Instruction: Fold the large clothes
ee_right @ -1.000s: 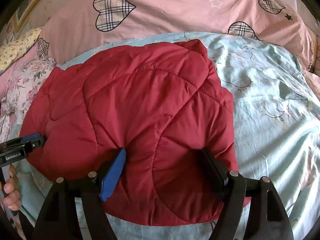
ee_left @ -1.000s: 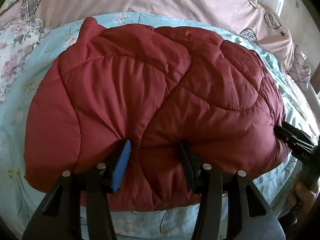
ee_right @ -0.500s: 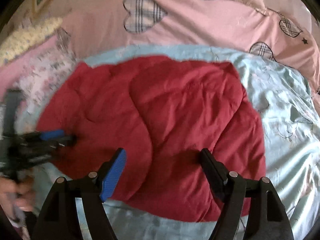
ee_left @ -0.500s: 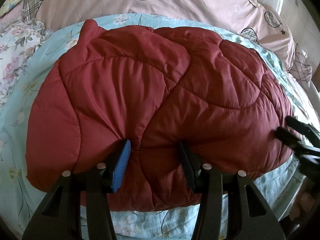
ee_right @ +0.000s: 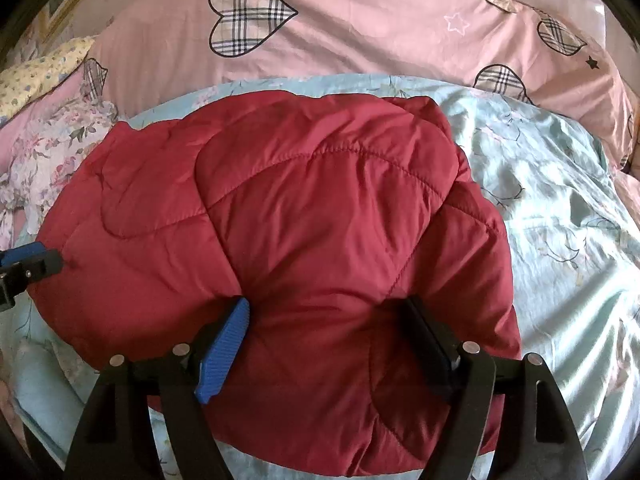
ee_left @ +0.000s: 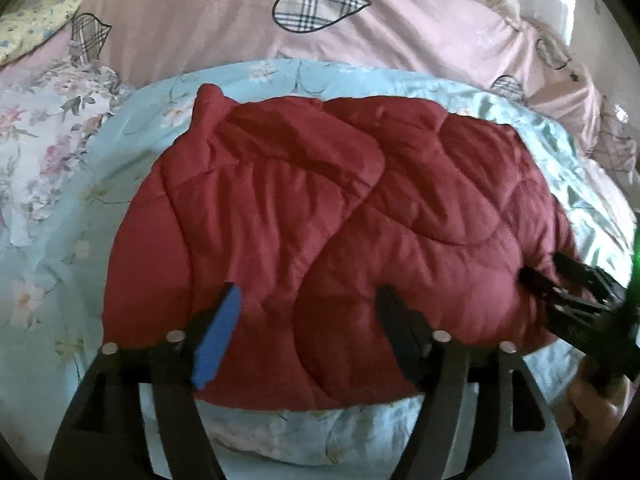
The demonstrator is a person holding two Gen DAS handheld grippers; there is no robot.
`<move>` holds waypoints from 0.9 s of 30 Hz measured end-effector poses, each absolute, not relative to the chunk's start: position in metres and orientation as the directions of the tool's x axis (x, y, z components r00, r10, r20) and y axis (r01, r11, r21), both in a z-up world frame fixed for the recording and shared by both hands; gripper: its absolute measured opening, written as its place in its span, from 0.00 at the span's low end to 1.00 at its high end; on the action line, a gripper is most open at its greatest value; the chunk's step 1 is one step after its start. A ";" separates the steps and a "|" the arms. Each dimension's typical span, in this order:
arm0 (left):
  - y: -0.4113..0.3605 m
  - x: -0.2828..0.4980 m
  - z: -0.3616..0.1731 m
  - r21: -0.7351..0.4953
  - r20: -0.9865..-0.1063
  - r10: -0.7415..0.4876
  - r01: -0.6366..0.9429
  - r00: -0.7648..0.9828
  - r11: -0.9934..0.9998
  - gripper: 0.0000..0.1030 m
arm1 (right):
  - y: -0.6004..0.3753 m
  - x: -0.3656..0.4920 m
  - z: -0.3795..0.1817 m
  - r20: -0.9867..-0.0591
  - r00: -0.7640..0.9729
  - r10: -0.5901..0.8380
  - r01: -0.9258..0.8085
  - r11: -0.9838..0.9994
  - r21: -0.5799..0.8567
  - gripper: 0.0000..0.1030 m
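A dark red quilted jacket (ee_left: 332, 240) lies folded in a puffy bundle on a light blue floral sheet (ee_left: 80, 208). My left gripper (ee_left: 310, 312) is open, its blue and black fingers wide apart over the jacket's near edge. In the right wrist view the jacket (ee_right: 304, 216) fills the middle. My right gripper (ee_right: 324, 320) is open, its fingers pressed into the padded near edge. The right gripper also shows in the left wrist view (ee_left: 560, 292) at the jacket's right end. The left gripper's tip shows at the jacket's left end (ee_right: 32, 264).
A pink duvet with plaid hearts (ee_right: 360, 28) lies behind the jacket. A floral cloth (ee_left: 44, 132) and a yellow flowered pillow (ee_right: 36, 72) sit at the left. Bare blue sheet (ee_right: 560, 220) spreads to the right of the jacket.
My left gripper has pulled back, so the jacket looks smaller and farther. My right gripper has swung away and returned to the jacket's near edge. The jacket has stayed in place.
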State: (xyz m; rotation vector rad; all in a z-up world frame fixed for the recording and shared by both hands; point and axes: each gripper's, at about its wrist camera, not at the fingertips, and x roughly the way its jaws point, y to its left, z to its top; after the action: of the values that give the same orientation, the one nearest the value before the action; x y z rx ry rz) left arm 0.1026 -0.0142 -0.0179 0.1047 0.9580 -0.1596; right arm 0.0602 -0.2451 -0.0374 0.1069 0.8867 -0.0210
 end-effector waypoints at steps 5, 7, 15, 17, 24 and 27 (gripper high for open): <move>-0.020 0.115 -0.039 0.063 -0.837 -0.038 0.165 0.546 0.984 0.71 | -0.246 0.061 -0.037 -0.775 0.631 0.034 0.060 0.994 0.093 0.76; -0.024 0.114 -0.039 0.090 -0.835 -0.015 0.163 0.550 0.983 0.71 | -0.247 0.061 -0.035 -0.780 0.625 0.036 0.064 0.993 0.097 0.76; -0.024 0.116 -0.040 0.082 -0.838 -0.021 0.165 0.545 0.983 0.72 | -0.234 0.056 0.002 -0.724 0.689 0.036 0.049 0.994 0.096 0.76; -0.023 0.116 -0.039 0.086 -0.838 -0.019 0.166 0.545 0.982 0.72 | -0.230 0.063 -0.001 -0.733 0.678 0.042 0.032 0.996 0.087 0.76; -0.024 0.117 -0.040 0.077 -0.838 -0.031 0.174 0.545 0.982 0.72 | -0.228 0.080 -0.030 -0.772 0.635 0.008 0.052 0.997 0.053 0.78; -0.024 0.118 -0.041 0.069 -0.838 -0.037 0.173 0.544 0.983 0.73 | -0.228 0.079 -0.032 -0.771 0.637 0.008 0.051 0.997 0.053 0.78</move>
State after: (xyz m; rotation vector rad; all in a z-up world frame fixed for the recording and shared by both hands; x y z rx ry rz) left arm 0.1185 -0.0244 -0.0405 0.1502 0.9883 -0.1247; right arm 0.0795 -0.2279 -0.0319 0.0722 0.8802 -0.0245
